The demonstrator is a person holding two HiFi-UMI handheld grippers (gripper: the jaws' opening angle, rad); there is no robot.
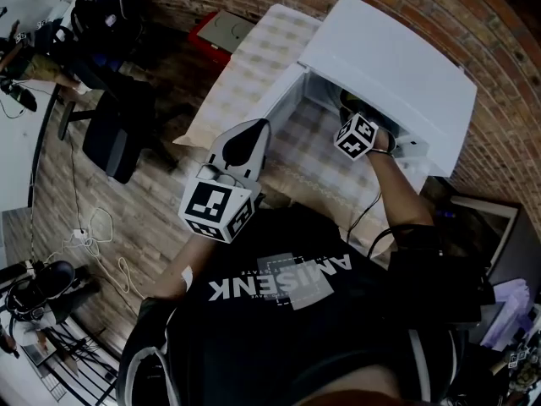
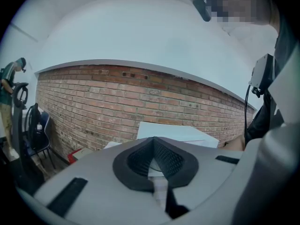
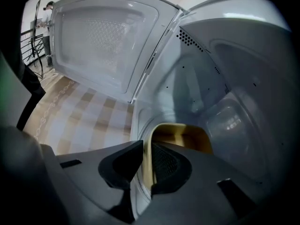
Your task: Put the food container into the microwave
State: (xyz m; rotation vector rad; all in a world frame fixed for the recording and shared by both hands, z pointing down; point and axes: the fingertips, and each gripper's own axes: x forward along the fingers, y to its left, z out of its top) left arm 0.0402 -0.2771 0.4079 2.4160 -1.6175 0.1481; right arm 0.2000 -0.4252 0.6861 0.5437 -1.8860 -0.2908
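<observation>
Nearest the person's chest, the left gripper (image 2: 153,142) is hanging idle and pointing up toward a brick wall (image 2: 140,97), its jaws pressed together with nothing between them. Further forward, the right gripper (image 3: 146,149) is reaching into the open white microwave (image 1: 397,66). Its jaws are pinching one side wall of the tan food container (image 3: 183,135), one pad outside the wall and one inside. The container is sitting at the near left of the cavity, just inside the opening. Whether its base is resting on anything is hidden by the gripper. Beyond it and to the right, the glass turntable (image 3: 229,121) is lying bare. The door (image 3: 103,36) is standing swung wide to the left, above a checked tablecloth (image 3: 79,121). The step in hand looks like setting the container down. It is probably best done by carrying it level further in and to the right, until it is sitting flat near the middle of the turntable. Only then should the jaws be opening, and the gripper should be backing straight out, so the inner pad is not catching the rim and tipping the container
</observation>
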